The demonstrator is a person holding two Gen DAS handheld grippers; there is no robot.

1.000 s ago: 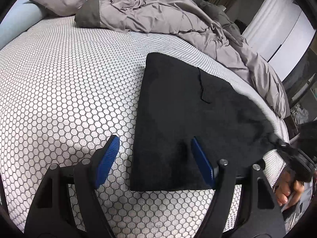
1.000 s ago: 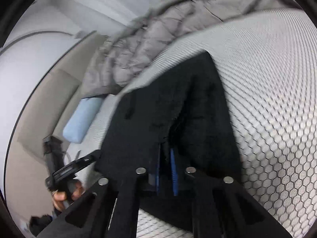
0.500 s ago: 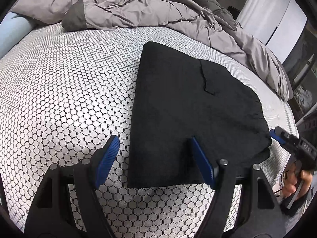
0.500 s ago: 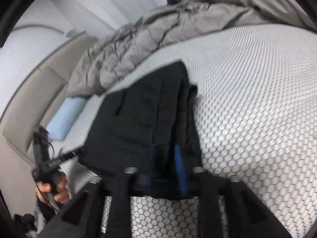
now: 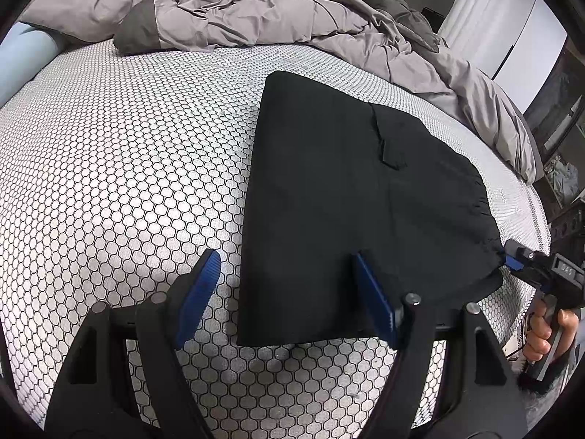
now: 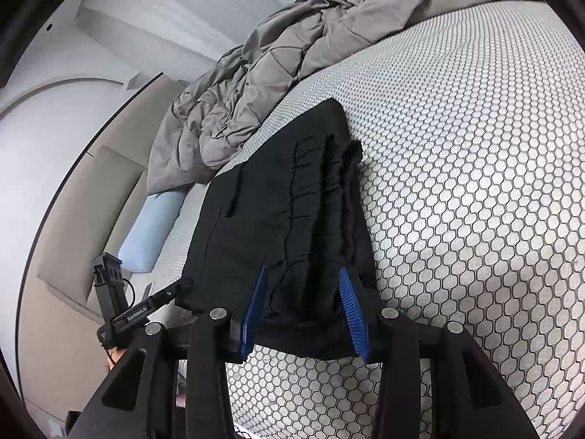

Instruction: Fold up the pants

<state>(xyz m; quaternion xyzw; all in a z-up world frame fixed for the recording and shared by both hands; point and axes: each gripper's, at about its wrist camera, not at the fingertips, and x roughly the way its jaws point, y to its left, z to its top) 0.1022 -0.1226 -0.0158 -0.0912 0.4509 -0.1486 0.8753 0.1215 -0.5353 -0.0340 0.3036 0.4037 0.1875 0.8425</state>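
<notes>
Pants (image 5: pixel 347 197) folded on mattress (image 5: pixel 128 168); under-layers hidden; left gripper (image 5: pixel 289 292), right gripper (image 6: pixel 305 307) both released.

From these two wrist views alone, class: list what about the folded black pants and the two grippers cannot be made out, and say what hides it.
- Underside and inner layers of the pants: both views, covered by the top layer.
- Whether the right gripper touches the waistband: right wrist view, black on black.
- Whether the left gripper, open, touches the cloth: left wrist view, no depth cue.
- The mattress edges: cut off by the fisheye rim and the duvet.
</notes>
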